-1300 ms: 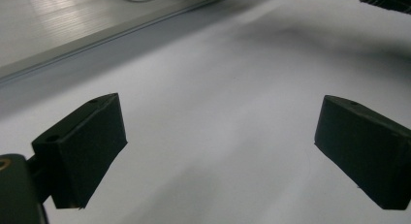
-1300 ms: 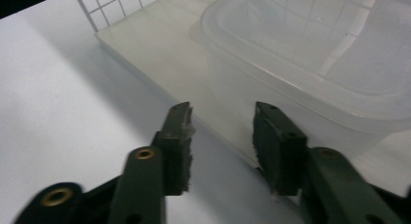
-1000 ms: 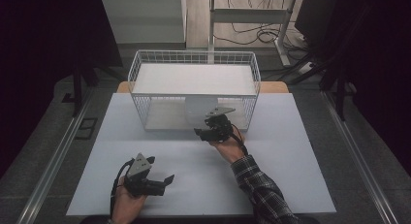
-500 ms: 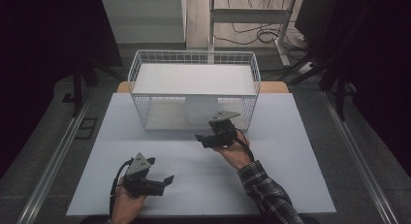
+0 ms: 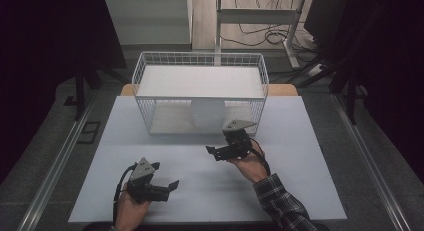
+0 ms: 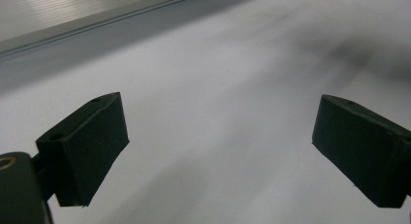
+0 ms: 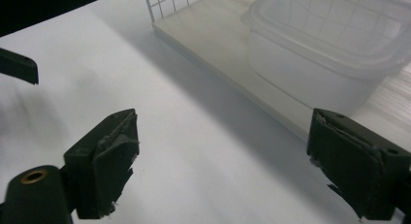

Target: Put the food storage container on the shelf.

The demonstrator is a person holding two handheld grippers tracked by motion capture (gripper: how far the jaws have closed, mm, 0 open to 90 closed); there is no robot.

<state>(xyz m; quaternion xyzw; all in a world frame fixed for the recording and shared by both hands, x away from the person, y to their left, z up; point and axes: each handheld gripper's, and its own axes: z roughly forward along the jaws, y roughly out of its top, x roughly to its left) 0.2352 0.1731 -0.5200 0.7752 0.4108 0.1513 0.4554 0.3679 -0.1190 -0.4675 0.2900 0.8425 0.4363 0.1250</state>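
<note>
From above I see my right gripper (image 5: pixel 216 151) just in front of the wire basket (image 5: pixel 260 98), low over the white surface (image 5: pixel 310 156), its jaws pointing toward the left side. Those jaws have just been opening and now stand wide apart with nothing between them; in the right gripper view both black pads (image 7: pixel 114 161) frame bare surface. The tub (image 7: pixel 324 54), a translucent plastic container with its lid on, sits inside the basket on the pale board (image 7: pixel 228 49) that forms the basket's lower level, near the front edge and close to the basket's middle; from above it shows as a pale rounded shape (image 5: pixel 207 113) behind the front mesh. The tub is apart from my right gripper, which sits just in front and a little to the right of it. My left gripper (image 5: pixel 167 186) rests nearer me at the left part of the surface, well apart from the basket, held in the left hand (image 5: pixel 131 208). Its jaws are also spread wide and hold nothing; the left gripper view shows bare white surface between them. A plaid sleeve (image 5: pixel 277 203) covers my right forearm.
</note>
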